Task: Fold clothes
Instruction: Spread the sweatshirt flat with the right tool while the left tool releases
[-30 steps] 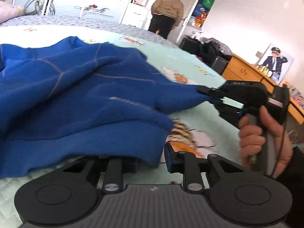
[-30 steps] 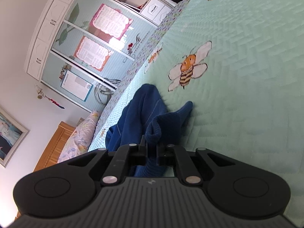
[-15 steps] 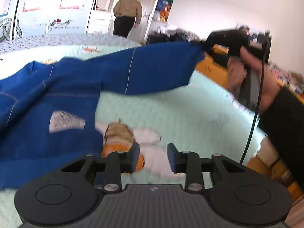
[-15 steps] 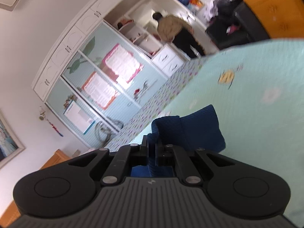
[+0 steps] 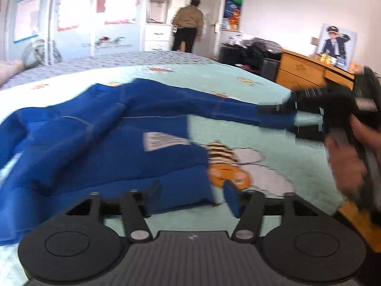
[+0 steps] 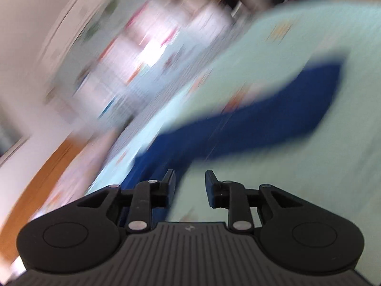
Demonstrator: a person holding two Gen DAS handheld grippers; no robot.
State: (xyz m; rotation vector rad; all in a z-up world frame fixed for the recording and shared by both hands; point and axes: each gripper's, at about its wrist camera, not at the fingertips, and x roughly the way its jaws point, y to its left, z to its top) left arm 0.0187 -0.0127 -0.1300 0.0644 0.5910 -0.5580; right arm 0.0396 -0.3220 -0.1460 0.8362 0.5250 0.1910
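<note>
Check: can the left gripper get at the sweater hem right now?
Probably yes. The left gripper is open, and the blue sweater's hem lies on the bedspread right at its fingers, nothing between. The picture is blurred, so contact is unclear.

A bed [image 5: 273,143] under a mint quilt printed with bees fills the near ground. Far left, a pale wardrobe [image 5: 78,23] carries pink-edged posters; a person [image 5: 188,23] stands at its open shelves. Right, a wooden dresser [image 5: 307,72] stands below a framed portrait [image 5: 337,44] on the white wall.
</note>
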